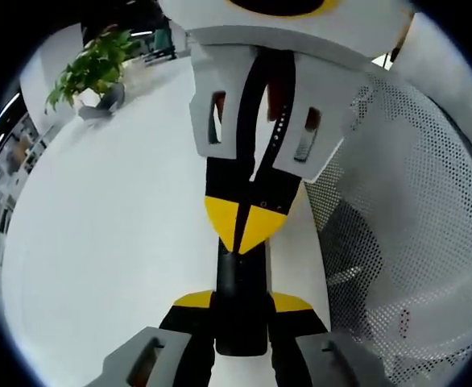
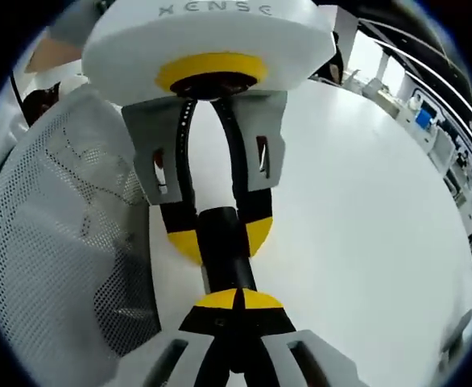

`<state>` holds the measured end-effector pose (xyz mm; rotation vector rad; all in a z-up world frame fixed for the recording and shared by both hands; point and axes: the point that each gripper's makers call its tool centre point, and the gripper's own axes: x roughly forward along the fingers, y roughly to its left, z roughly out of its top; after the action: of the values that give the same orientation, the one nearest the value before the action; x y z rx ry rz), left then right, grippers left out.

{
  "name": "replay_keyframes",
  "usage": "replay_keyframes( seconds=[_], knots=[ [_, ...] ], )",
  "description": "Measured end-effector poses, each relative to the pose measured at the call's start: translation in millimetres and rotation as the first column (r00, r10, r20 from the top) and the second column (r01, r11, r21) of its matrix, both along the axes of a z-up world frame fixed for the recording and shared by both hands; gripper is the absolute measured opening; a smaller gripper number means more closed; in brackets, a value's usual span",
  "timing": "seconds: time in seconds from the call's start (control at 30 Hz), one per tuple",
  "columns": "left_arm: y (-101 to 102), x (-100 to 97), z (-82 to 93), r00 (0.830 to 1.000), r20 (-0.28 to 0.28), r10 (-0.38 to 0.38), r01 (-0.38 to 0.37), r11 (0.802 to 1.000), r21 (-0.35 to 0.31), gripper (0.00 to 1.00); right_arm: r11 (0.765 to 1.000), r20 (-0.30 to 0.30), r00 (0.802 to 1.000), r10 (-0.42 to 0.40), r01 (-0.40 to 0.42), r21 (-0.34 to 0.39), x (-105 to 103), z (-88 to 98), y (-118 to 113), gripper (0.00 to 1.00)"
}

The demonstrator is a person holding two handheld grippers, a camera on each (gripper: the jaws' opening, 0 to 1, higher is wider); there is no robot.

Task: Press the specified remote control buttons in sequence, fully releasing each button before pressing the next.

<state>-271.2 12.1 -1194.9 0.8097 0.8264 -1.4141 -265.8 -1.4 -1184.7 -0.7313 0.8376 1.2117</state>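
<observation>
My left gripper point(image 1: 240, 318) pinches the black remote point(image 1: 241, 302); my right gripper point(image 2: 238, 302) is pressed together on its top, by the desk point(image 1: 115, 242) edge.

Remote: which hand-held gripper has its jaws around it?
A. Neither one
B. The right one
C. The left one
C: in the left gripper view the left hand-held gripper has its yellow tips on either side of the black remote. The tips of the right hand-held gripper are closed together at its far end.
</observation>
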Motion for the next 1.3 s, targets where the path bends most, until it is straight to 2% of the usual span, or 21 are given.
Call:
replay_keyframes(
  seconds=[0.1,0.27,0.37,0.43,0.83,1.1,1.3],
  knots=[
    [0.2,-0.2,0.1,1.000,0.000,-0.001,0.001,1.000,-0.002,0.24,1.000,-0.022,1.000,-0.005,0.005,-0.008,0.9,-0.1,-0.5,0.00],
    [0.2,-0.5,0.1,1.000,-0.001,0.000,0.000,1.000,-0.001,0.24,0.999,-0.040,0.999,-0.024,0.026,0.032,1.8,0.6,0.2,0.00],
    [0.3,-1.0,0.3,1.000,-0.001,0.009,-0.009,1.000,-0.014,0.24,0.995,-0.107,0.992,-0.063,0.071,0.069,0.4,1.3,0.3,0.00],
    [0.3,-1.3,0.4,1.000,-0.001,0.016,-0.016,1.000,-0.024,0.24,0.994,-0.138,0.988,-0.072,0.082,0.069,0.3,1.6,-1.4,0.00],
    [-0.4,0.4,-1.0,1.000,-0.003,0.029,-0.029,0.999,-0.040,0.24,0.998,-0.204,0.978,-0.054,0.056,0.003,4.8,0.3,-4.9,0.00],
    [-1.0,1.0,-1.2,0.999,-0.003,0.033,-0.033,0.998,-0.045,0.24,0.995,-0.230,0.971,-0.058,0.036,-0.097,5.1,-3.6,-4.3,0.00],
    [-1.5,1.5,-1.3,1.000,-0.002,0.031,-0.032,0.998,-0.054,0.24,0.990,-0.260,0.959,-0.114,0.087,-0.113,6.8,-4.3,-6.1,0.00]
  ],
)
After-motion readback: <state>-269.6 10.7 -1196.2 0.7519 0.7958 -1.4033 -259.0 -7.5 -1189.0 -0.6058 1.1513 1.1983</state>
